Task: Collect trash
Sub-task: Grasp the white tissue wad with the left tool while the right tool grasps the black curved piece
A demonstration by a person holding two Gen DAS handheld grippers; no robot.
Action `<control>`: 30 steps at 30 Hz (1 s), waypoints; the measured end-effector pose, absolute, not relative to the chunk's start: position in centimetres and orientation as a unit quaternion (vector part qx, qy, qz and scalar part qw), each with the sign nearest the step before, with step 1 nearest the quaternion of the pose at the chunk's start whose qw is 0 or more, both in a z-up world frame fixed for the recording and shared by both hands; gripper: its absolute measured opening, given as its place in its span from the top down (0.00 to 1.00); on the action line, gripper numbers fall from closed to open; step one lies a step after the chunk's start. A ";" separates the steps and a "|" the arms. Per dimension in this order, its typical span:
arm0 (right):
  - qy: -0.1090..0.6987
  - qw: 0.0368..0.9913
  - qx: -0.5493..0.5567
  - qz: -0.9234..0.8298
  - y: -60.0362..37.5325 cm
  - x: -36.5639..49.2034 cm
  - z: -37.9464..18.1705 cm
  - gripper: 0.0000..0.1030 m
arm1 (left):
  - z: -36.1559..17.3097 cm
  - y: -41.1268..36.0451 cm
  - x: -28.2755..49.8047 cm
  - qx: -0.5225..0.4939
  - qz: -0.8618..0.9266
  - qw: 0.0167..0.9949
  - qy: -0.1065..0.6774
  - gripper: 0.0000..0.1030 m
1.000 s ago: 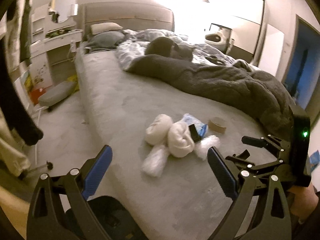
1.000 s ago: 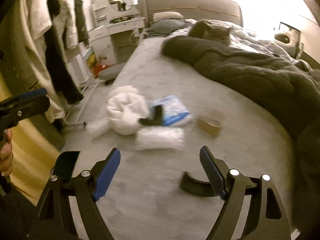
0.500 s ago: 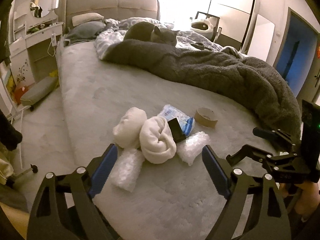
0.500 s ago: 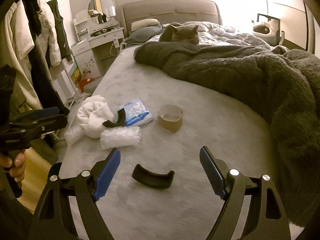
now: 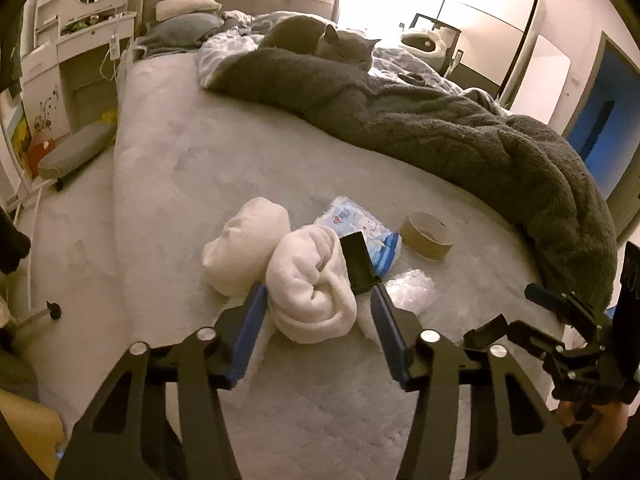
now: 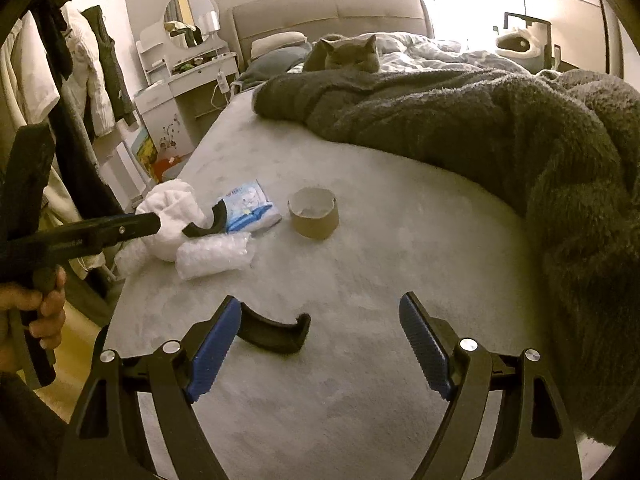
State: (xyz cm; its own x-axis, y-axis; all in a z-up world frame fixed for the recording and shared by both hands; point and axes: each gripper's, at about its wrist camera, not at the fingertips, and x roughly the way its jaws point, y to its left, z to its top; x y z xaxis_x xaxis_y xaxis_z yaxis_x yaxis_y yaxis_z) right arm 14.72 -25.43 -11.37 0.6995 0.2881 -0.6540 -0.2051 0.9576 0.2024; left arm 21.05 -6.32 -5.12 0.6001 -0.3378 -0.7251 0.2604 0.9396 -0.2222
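Left gripper: jaws just been closing, astride rolled white towel; pad contact unclear.
Right gripper: jaws wide, nothing between; black curved piece just beside left pad.
Trash: bubble wrap, blue-white packet, cardboard tape core, all on grey bed.
Background: grey cat on dark blanket.

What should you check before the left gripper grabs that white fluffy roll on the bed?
1. White towel roll sits between the left gripper fingers: ok.
2. Left gripper, which has just been closing, presses the roll: cannot tell.
3. Black curved piece leaning on the roll stays out of the grip: cannot tell.
4. Right gripper is open and holds nothing: ok.
5. Cat is far from the pile: ok.
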 end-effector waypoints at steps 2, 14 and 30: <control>0.366 0.919 0.058 0.136 -25.6 14.7 -11.5 0.20 | -5.2 -6.3 21.1 -0.053 -0.166 0.892 0.417 0.49; 0.381 0.911 0.044 0.150 -24.9 14.6 -12.2 0.16 | -5.4 -6.4 21.7 -0.052 -0.152 0.893 0.421 0.73; 0.385 0.911 0.010 0.148 -22.0 14.8 -12.8 0.16 | -1.1 -6.1 19.1 -0.051 -0.185 0.913 0.361 0.75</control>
